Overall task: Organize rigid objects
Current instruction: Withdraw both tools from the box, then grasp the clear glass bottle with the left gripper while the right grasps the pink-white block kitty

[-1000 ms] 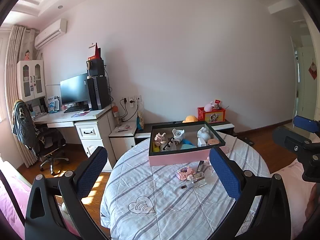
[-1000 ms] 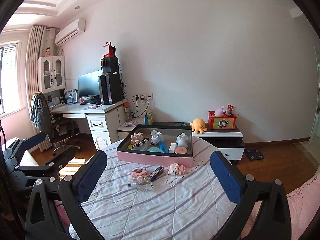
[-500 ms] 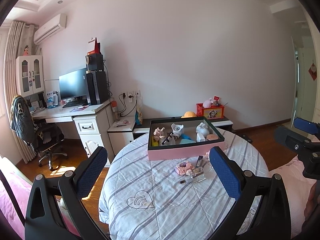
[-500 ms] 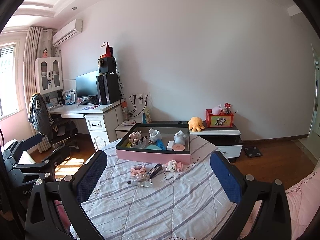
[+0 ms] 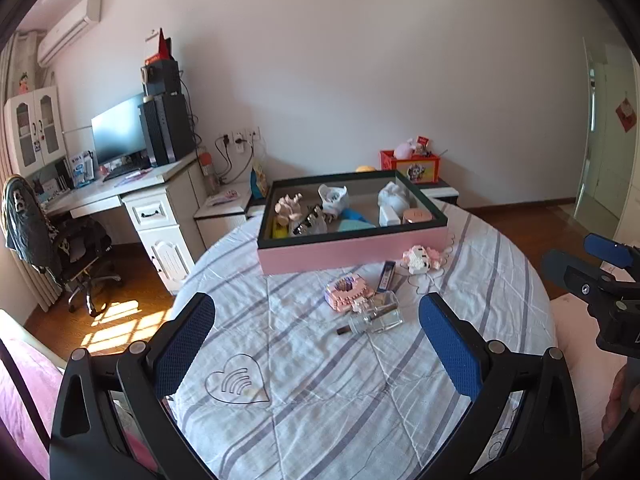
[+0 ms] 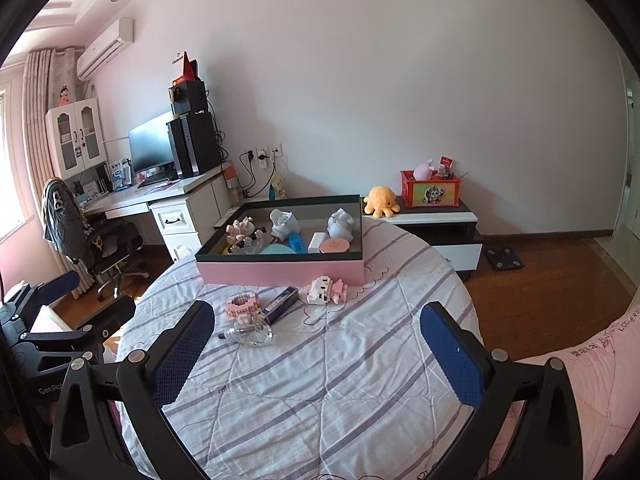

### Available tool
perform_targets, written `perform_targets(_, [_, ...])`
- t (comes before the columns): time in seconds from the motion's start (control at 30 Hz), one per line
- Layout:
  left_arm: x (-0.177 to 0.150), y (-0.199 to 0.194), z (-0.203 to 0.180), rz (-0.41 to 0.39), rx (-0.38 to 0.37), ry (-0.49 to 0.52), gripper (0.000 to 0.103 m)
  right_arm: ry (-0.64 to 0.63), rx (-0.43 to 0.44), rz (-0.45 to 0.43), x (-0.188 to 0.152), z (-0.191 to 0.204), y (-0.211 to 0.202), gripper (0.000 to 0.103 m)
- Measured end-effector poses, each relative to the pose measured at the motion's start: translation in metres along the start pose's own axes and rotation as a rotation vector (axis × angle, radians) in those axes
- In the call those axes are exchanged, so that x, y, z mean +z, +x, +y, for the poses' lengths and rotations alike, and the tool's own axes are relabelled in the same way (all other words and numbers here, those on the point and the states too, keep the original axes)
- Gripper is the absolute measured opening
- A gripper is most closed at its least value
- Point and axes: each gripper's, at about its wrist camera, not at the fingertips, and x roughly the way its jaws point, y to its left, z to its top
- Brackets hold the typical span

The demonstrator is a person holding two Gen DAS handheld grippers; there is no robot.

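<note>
while both grippers hang above the table point(image 6: 360, 380):
left gripper point(image 5: 316, 344): jaws apart, empty
right gripper point(image 6: 316, 344): jaws apart, empty
loose items: glass bottle point(image 5: 376, 314), pink block point(image 5: 347, 287) lie before pink box point(image 5: 352, 250)
risk: bottle may roll or slip if pinched off-centre

**Background furniture and clutter**

White desk point(image 6: 176, 196) against far wall, monitor point(image 6: 150, 148) and black tower point(image 6: 194, 144) on it. Office chair point(image 6: 100, 248) draped with jacket. Orange octopus plush point(image 6: 382, 200) beside red box point(image 6: 430, 192) on low cabinet point(image 6: 444, 224).
</note>
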Motion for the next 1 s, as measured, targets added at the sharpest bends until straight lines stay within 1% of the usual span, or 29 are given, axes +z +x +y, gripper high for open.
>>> perform_targets(0.13, [-0.007,0.042,-0.018,0.108,-0.010,0.014,0.103,0.037,-0.004,0.053,-0.008,-0.020,0.026,0.103])
perform_targets(0.23, [-0.013,0.073,-0.030,0.193,-0.034,0.009,0.103,0.064,-0.010,0.091,-0.016,-0.036,0.046,0.103])
perform_targets(0.33, [-0.019,0.100,-0.040,0.260,-0.048,0.002,0.103,0.089,-0.017,0.126,-0.022,-0.052,0.065,0.103])
perform_targets(0.57, [-0.023,0.150,-0.051,0.359,-0.040,-0.026,0.103,0.128,-0.020,0.183,-0.033,-0.081,0.097,0.103])
perform_targets(0.67, [-0.025,0.167,-0.052,0.399,-0.025,-0.024,0.103,0.129,-0.021,0.197,-0.034,-0.085,0.105,0.103])
perform_targets(0.73, [-0.026,0.174,-0.049,0.416,-0.033,-0.025,0.102,0.126,-0.020,0.203,-0.034,-0.086,0.110,0.103])
perform_targets(0.77, [-0.027,0.174,-0.046,0.412,-0.052,-0.040,0.099,0.122,-0.021,0.208,-0.034,-0.086,0.112,0.103])
perform_targets(0.8, [-0.027,0.173,-0.042,0.403,-0.062,-0.055,0.091,0.117,-0.023,0.213,-0.034,-0.085,0.114,0.103])
perform_targets(0.83, [-0.027,0.171,-0.039,0.391,-0.067,-0.059,0.086,0.113,-0.025,0.215,-0.034,-0.085,0.115,0.103])
perform_targets(0.9, [-0.027,0.166,-0.034,0.369,-0.070,-0.045,0.060,0.108,-0.026,0.222,-0.033,-0.082,0.117,0.103])
perform_targets(1.0, [-0.029,0.162,-0.023,0.360,-0.071,-0.037,0.060,0.090,-0.036,0.233,-0.032,-0.075,0.121,0.103])
